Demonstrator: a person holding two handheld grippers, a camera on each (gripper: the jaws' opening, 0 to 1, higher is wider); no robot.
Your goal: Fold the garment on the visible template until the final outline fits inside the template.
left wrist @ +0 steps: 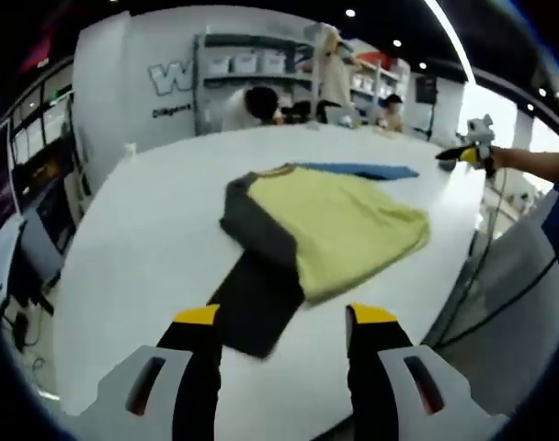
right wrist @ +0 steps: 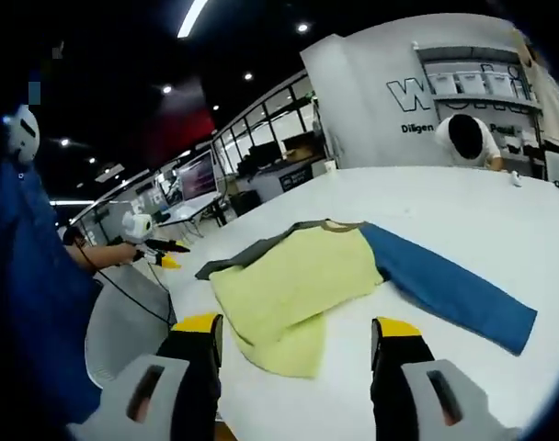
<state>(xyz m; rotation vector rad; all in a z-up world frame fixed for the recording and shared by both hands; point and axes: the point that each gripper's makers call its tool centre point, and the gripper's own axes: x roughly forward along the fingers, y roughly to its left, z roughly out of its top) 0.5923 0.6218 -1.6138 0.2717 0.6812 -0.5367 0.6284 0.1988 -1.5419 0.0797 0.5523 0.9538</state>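
Yellow shirt (left wrist: 348, 230) with one dark grey sleeve (left wrist: 256, 276) and one blue sleeve (left wrist: 358, 171) is what we've got lying on the white table (left wrist: 142, 248). In the left gripper view it sits about mid-table, partly folded, with the grey sleeve running down toward 6 o'clock and ending between our left gripper (left wrist: 284, 317) tips. Those jaws are spread apart with nothing in them, hovering just short of the cuff. The blue sleeve peeks out along the shirt's far edge at 12 o'clock. Over at 3 o'clock we can see the right gripper (left wrist: 468, 152) held in a hand (left wrist: 500, 156), off the table's edge.

In the right gripper view the shirt's yellow body is doubled over itself, and the blue sleeve stretches flat toward 4 o'clock. The right gripper's jaws are wide apart too, empty, with the yellow hem sitting just beyond them. The left gripper shows at 9 o'clock, well apart from the shirt; we can't tell its jaws from here.
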